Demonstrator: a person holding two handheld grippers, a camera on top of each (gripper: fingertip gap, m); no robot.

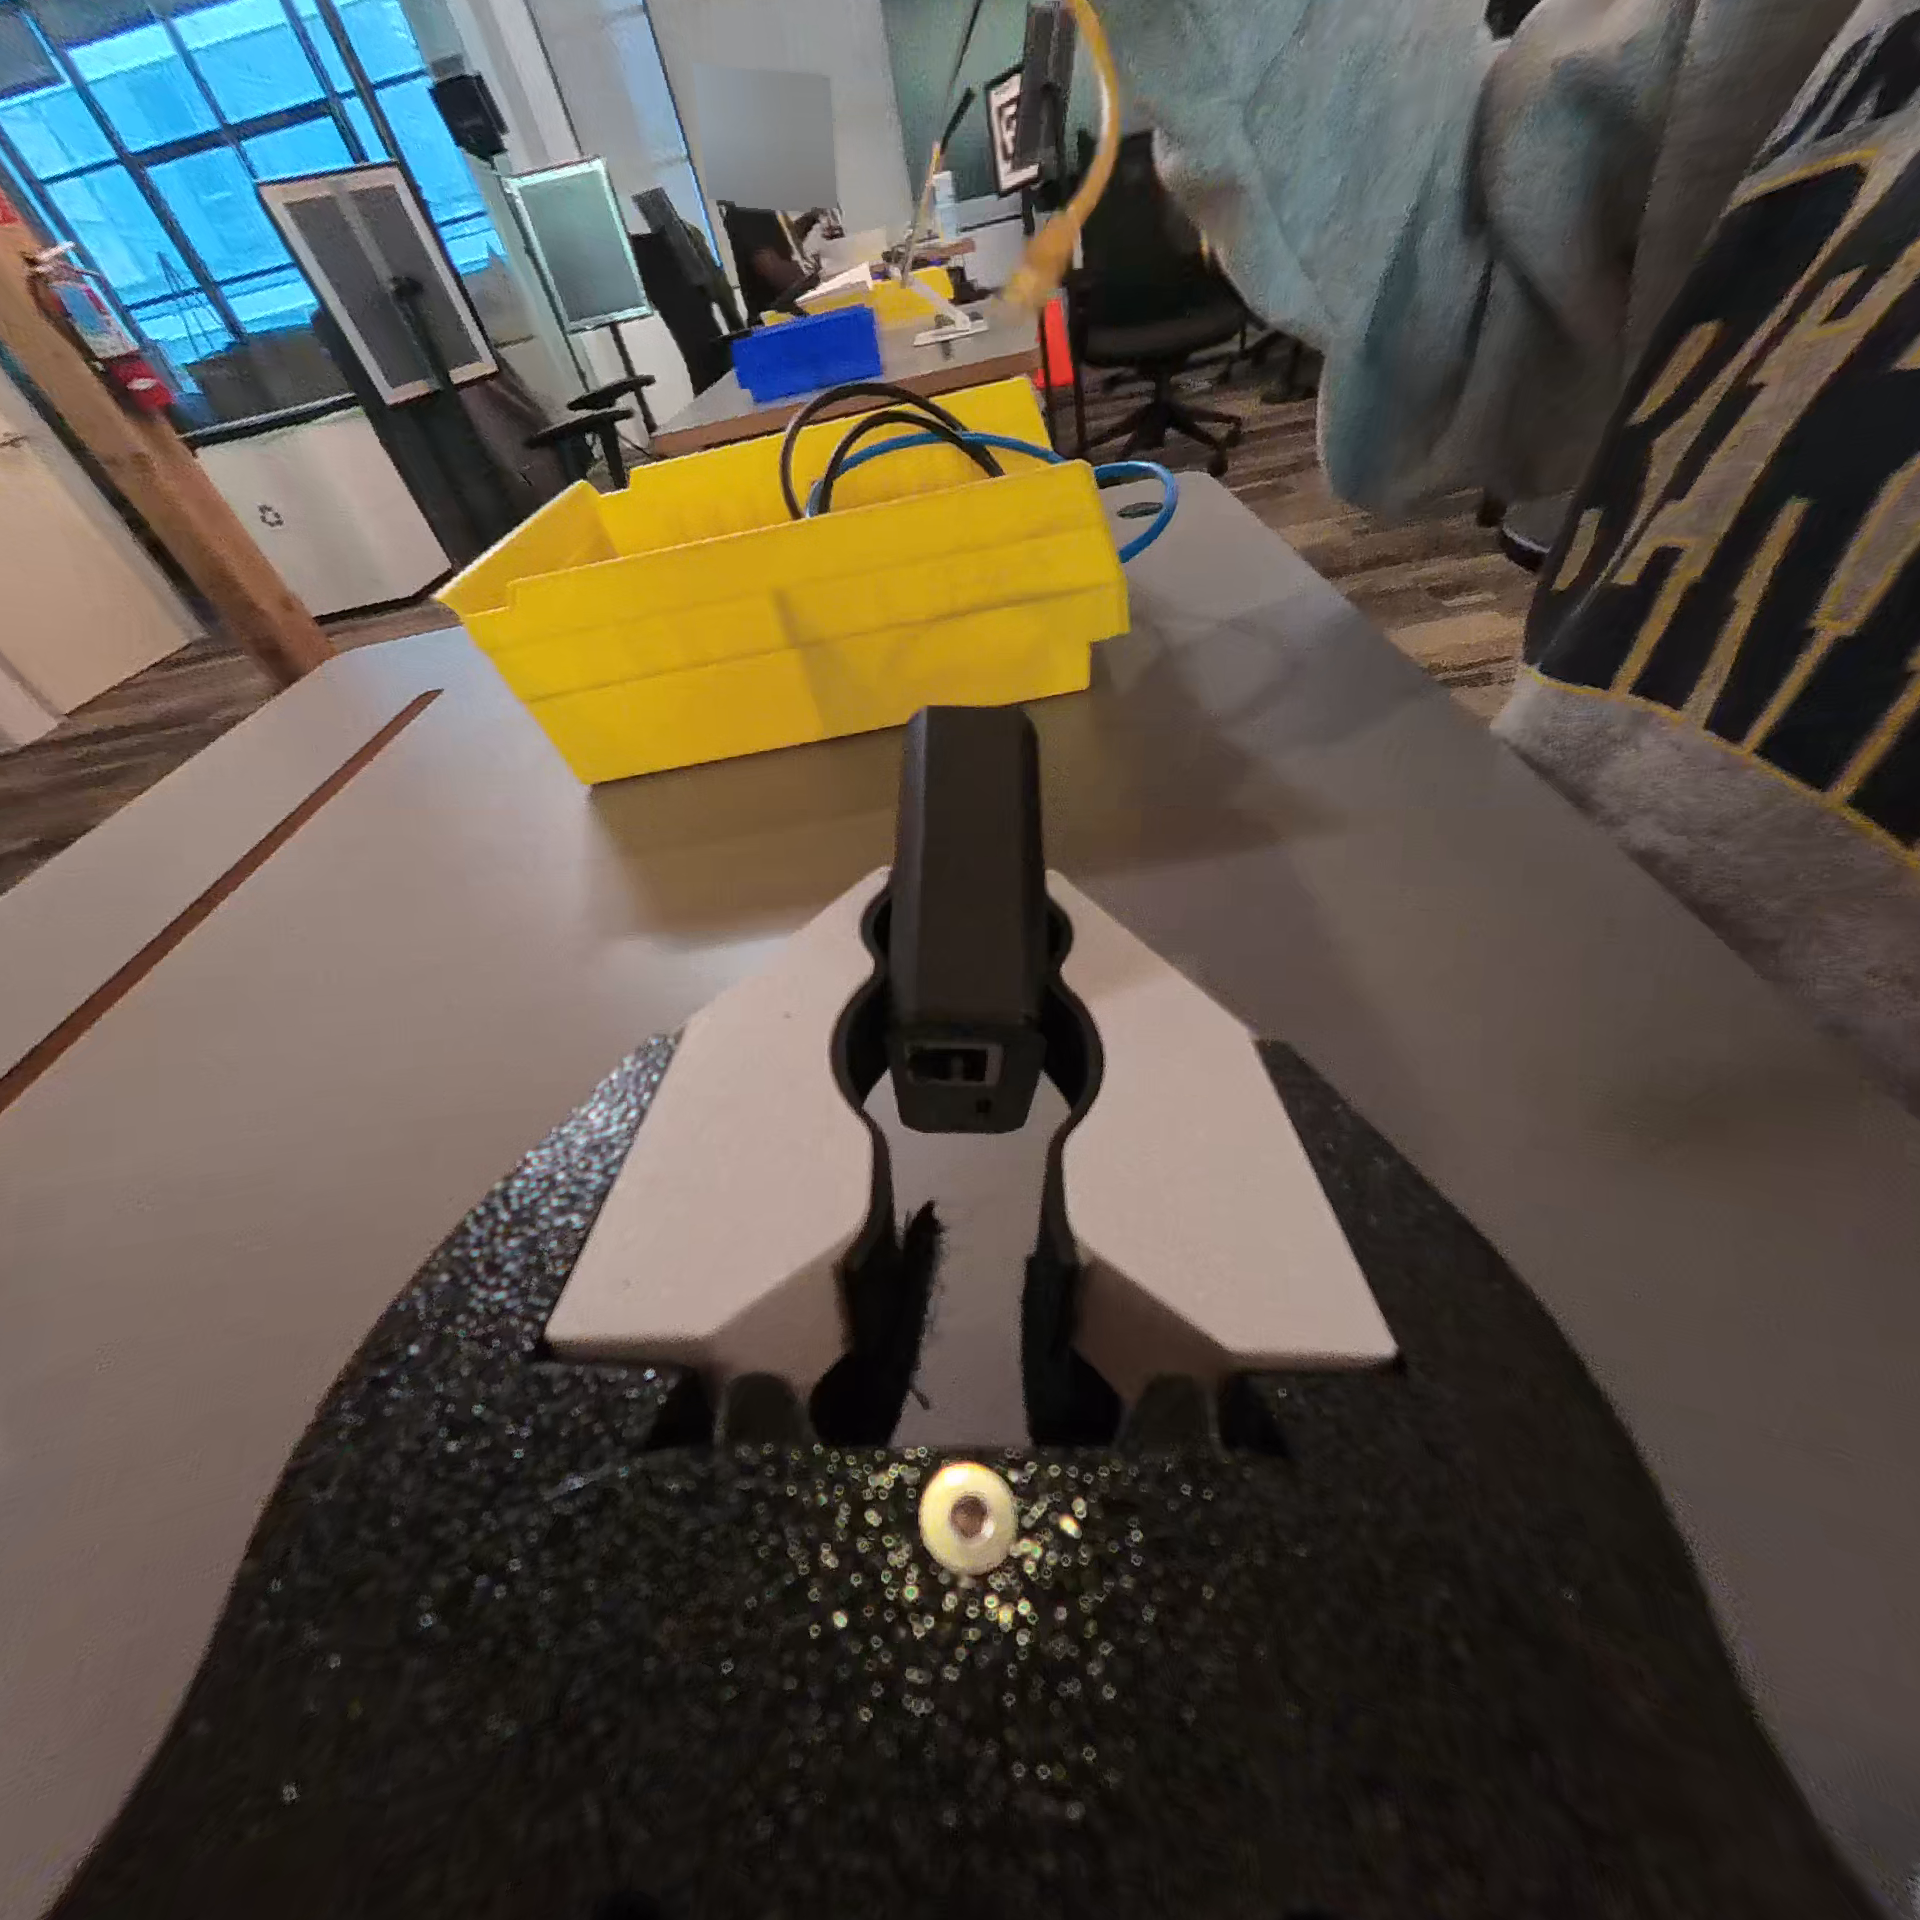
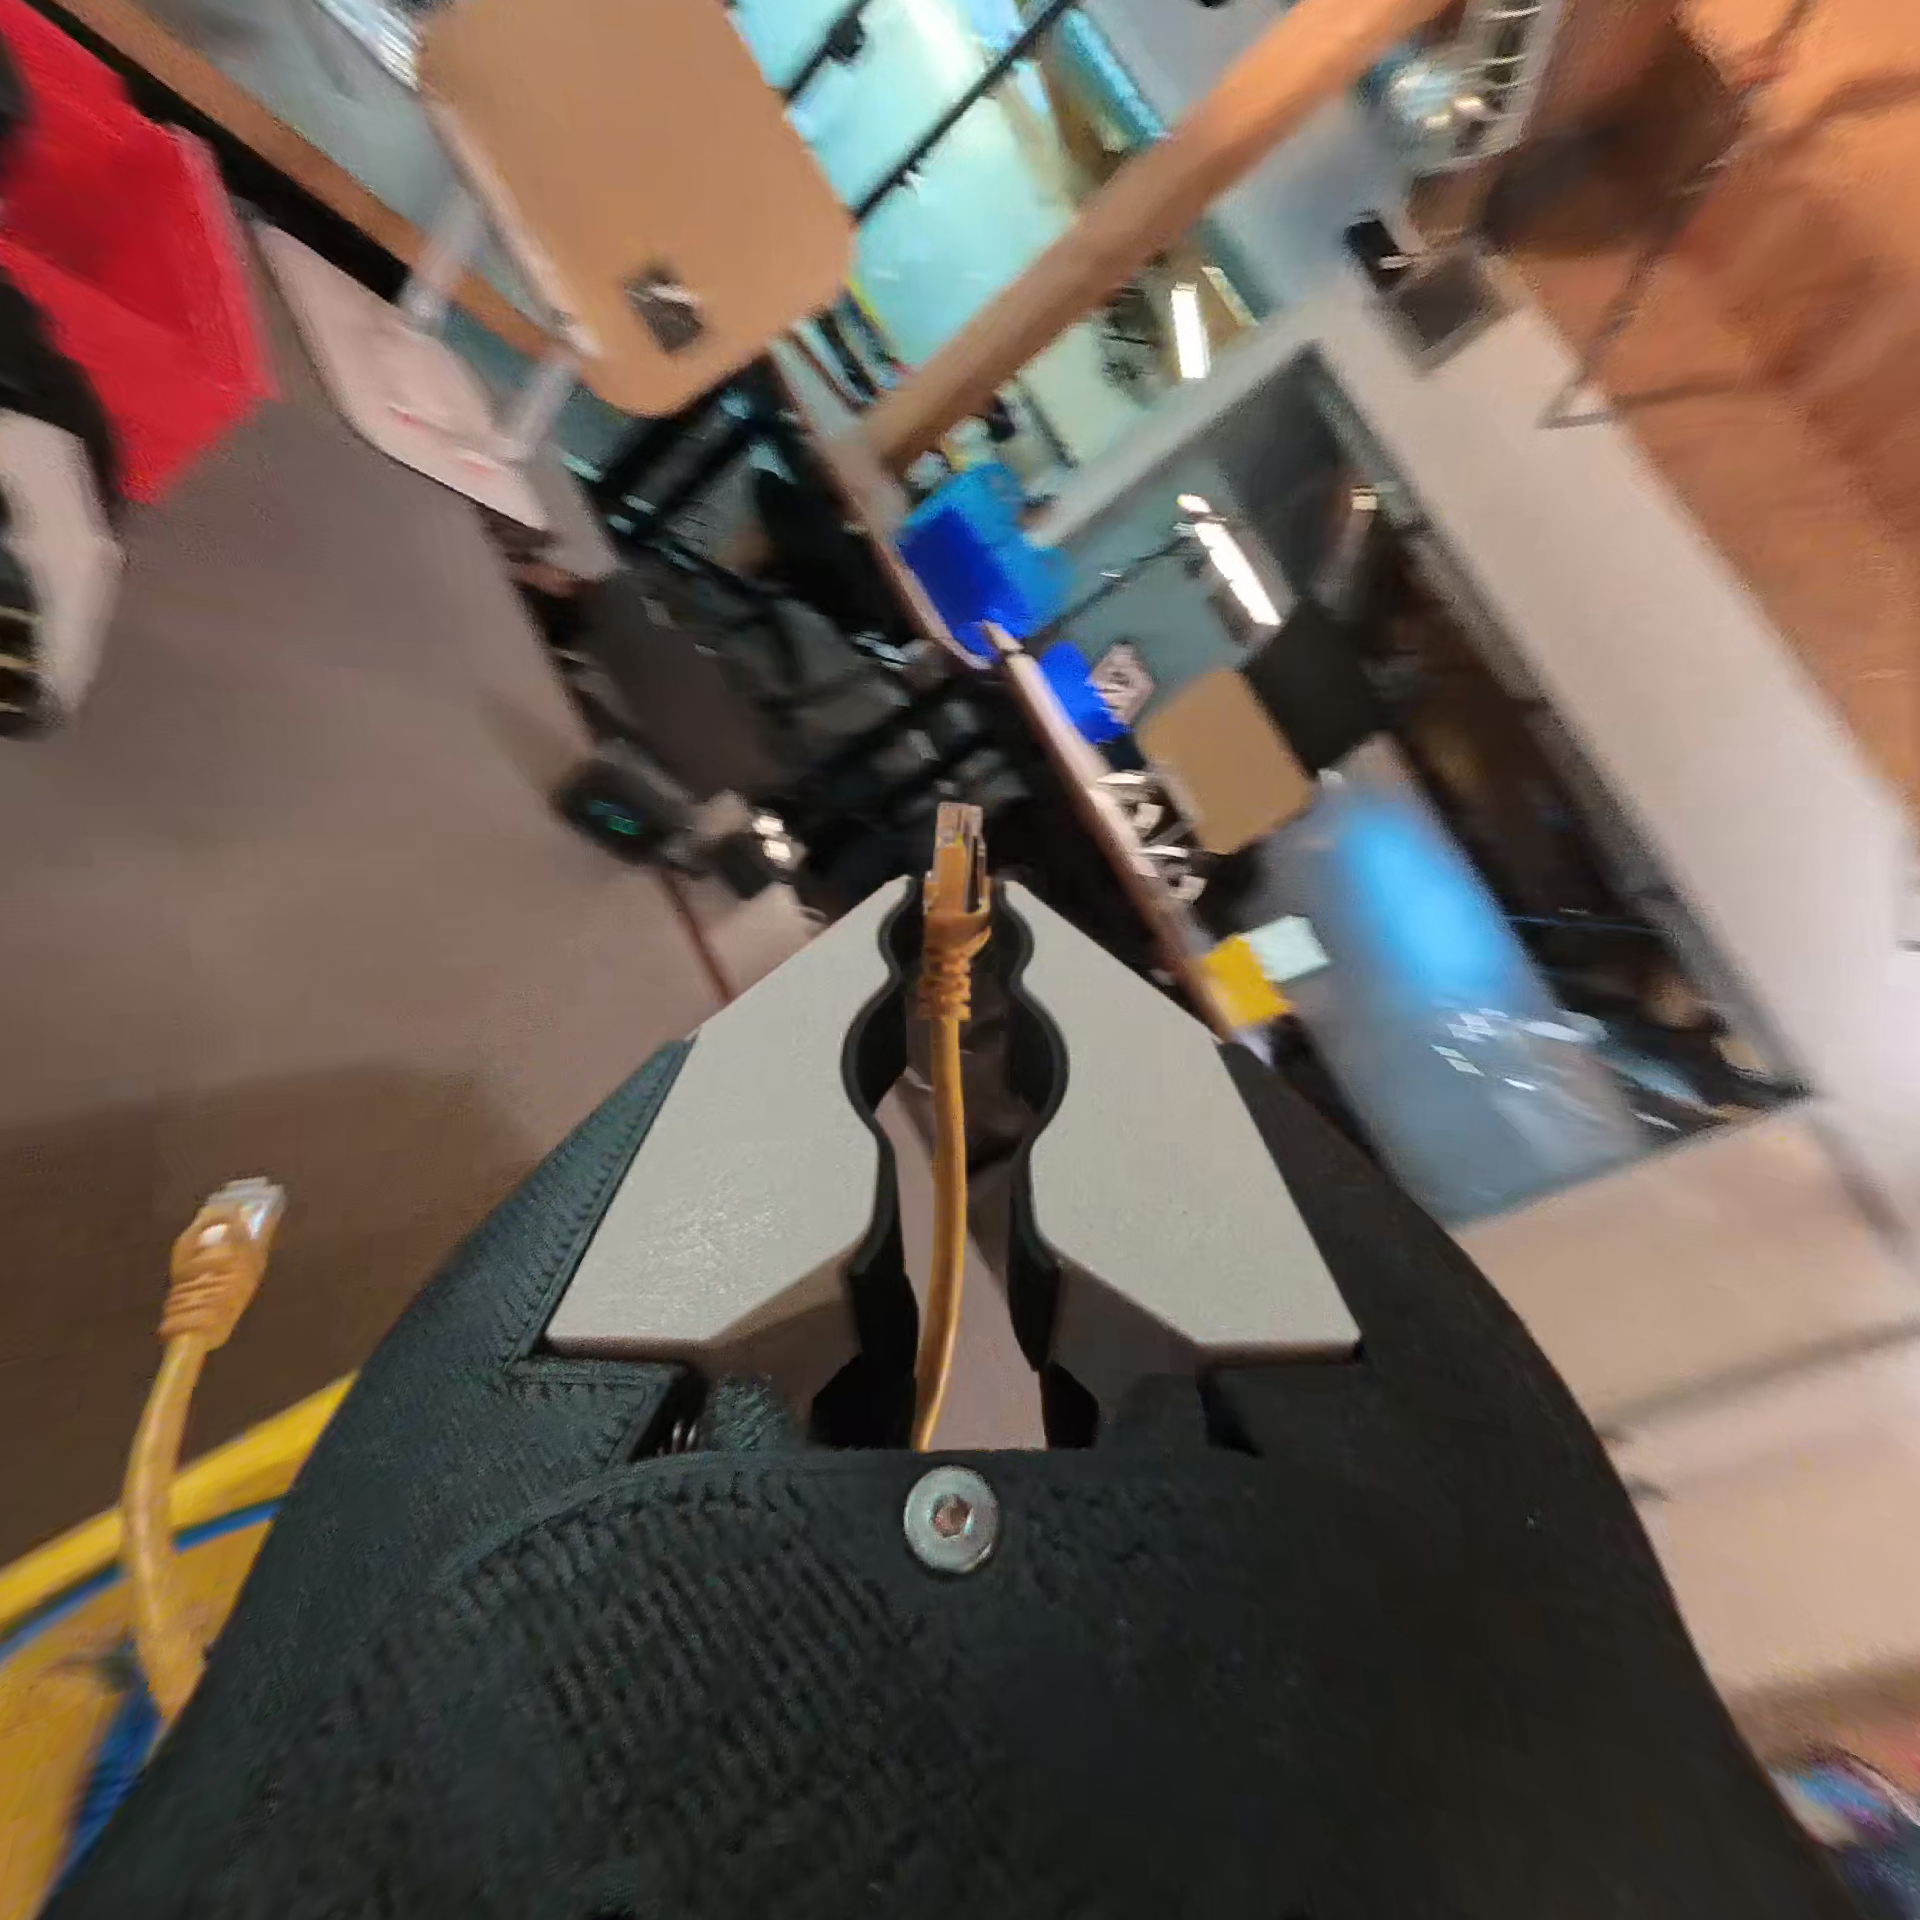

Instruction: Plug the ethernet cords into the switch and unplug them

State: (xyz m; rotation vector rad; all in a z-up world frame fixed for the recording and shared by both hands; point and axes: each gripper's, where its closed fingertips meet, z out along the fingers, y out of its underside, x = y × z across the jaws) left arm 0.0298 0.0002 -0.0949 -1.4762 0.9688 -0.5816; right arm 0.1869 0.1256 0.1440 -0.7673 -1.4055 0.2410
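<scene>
Jaws of the left gripper (image 1: pixel 966 925) are clamped on the switch (image 1: pixel 966 883), a slim black box that stands between the grey fingers (image 1: pixel 748 1164) with one end toward the camera, where a single port faces back along the gripper. Its far end reaches out past the fingertips, over the table (image 1: pixel 312 1039). Beyond it on the same table sits a yellow bin (image 1: pixel 790 613), and loops of a black cord (image 1: pixel 831 416) and a blue cord (image 1: pixel 1132 499) rise from it, the blue one hanging over the bin's right rim. High at the top of the left wrist view, well above the bin, an orange cord (image 1: pixel 1081 197) dangles in the air with its plug downward; its upper end runs out of the frame. At the right edge a person's dark patterned garment shows close by. The right gripper (image 2: pixel 961 904) has its jaws closed on the orange cord (image 2: pixel 951 1143), pinching it at the boot just behind the plug (image 2: pixel 958 842), which sticks out past the fingertips; the cord runs back between the fingers (image 2: pixel 727 1164) to the gripper's body. The cord's other plug (image 2: pixel 234 1236) hangs free at the lower left of the right wrist view, above a yellow rim. That view is tilted and blurred, so the room behind cannot be read clearly.
</scene>
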